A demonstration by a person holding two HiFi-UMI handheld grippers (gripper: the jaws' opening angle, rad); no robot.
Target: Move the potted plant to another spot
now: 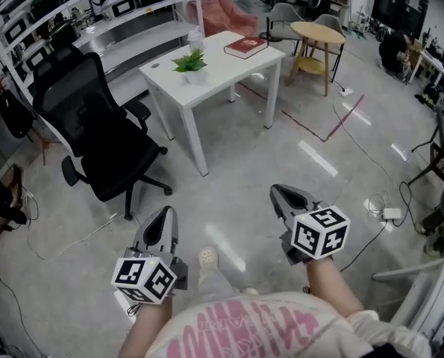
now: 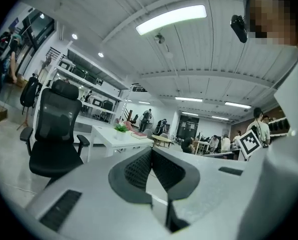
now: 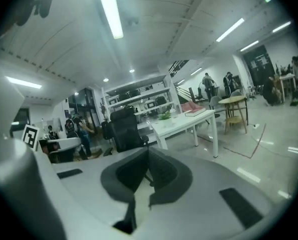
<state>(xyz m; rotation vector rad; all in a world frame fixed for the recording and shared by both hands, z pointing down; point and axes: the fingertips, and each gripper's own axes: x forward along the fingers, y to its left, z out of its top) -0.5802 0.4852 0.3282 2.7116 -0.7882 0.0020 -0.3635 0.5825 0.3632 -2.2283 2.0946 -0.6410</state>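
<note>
On the white table (image 1: 233, 71), well ahead of the person and toward its left end, stands the potted plant (image 1: 190, 64), upright, with a red book (image 1: 245, 47) well apart from it at the far corner; a black office chair (image 1: 95, 121) stands on the floor to the table's left, and a round wooden table (image 1: 317, 31) lies beyond. Both tools are held low in front of the body, far from the plant; the left gripper (image 1: 164, 213) has its jaws closed tip to tip with nothing between them, and the right gripper (image 1: 281, 192) shows the same, pads meeting and empty.

The plant looks small and light, a tuft of stiff green leaves over a pale pot; the pot blends into the white tabletop at this range, so its material is only a guess, perhaps glazed ceramic or plastic, either of which would be smooth and apt to slip. The leaves would bend or tear and give no firm hold; the pot's body, low on its sides, seems the sound place to grip, with the jaws opened wide first; one gripper would probably do; a steady squeeze and a level lift should keep it from tipping or spilling soil.
</note>
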